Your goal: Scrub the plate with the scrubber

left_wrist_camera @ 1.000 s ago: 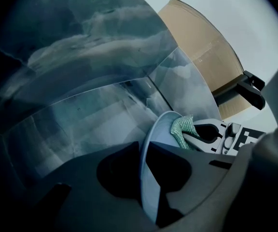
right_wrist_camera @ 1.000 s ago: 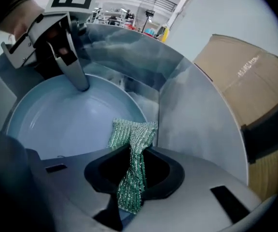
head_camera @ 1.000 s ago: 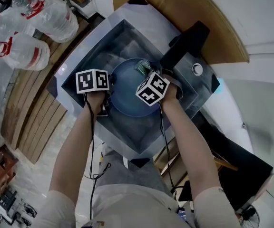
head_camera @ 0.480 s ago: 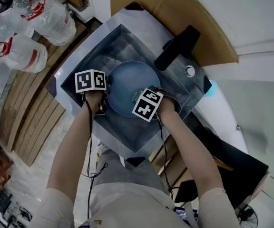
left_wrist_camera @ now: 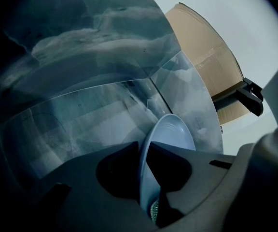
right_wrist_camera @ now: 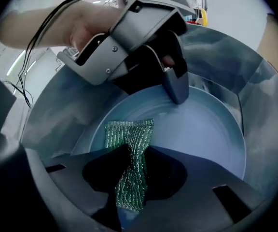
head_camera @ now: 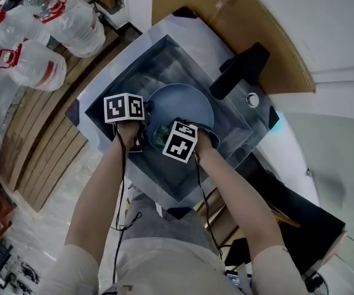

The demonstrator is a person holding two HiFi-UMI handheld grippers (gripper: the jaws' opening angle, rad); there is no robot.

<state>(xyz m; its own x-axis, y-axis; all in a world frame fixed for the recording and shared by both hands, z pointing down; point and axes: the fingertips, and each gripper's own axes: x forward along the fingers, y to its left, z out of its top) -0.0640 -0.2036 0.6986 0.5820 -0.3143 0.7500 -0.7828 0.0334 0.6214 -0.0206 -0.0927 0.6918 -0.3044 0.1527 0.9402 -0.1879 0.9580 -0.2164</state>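
**Left gripper** (left_wrist_camera: 146, 175) — jaws pressed onto the near rim of the blue plate (left_wrist_camera: 172, 129), one jaw on each face.

**Right gripper** (right_wrist_camera: 133, 178) — jaws pinched on a green mesh scrubber (right_wrist_camera: 129, 137). The scrubber's free end fans out past the tips and lies flat on the plate's inner face, just beside the spot where the left gripper clamps.

The two grippers stand close together. The right one is over the plate's near part, and its marker cube covers that part in the head view.

**Surroundings**
- The plate sits inside a grey sink (head_camera: 112, 72), whose walls enclose both grippers.
- Beyond the plate, on the far side of the right gripper, a black faucet block (head_camera: 241, 71) sits on the sink deck with a small round fitting (head_camera: 252, 100) next to it.
- Behind these stands a brown cardboard panel (head_camera: 226, 17).
- Well off to the left gripper's outer side, clear water jugs (head_camera: 39, 66) with red handles lie by wooden slats (head_camera: 35, 152).
- Black cables (head_camera: 120, 189) trail from the grippers back along the person's forearms.
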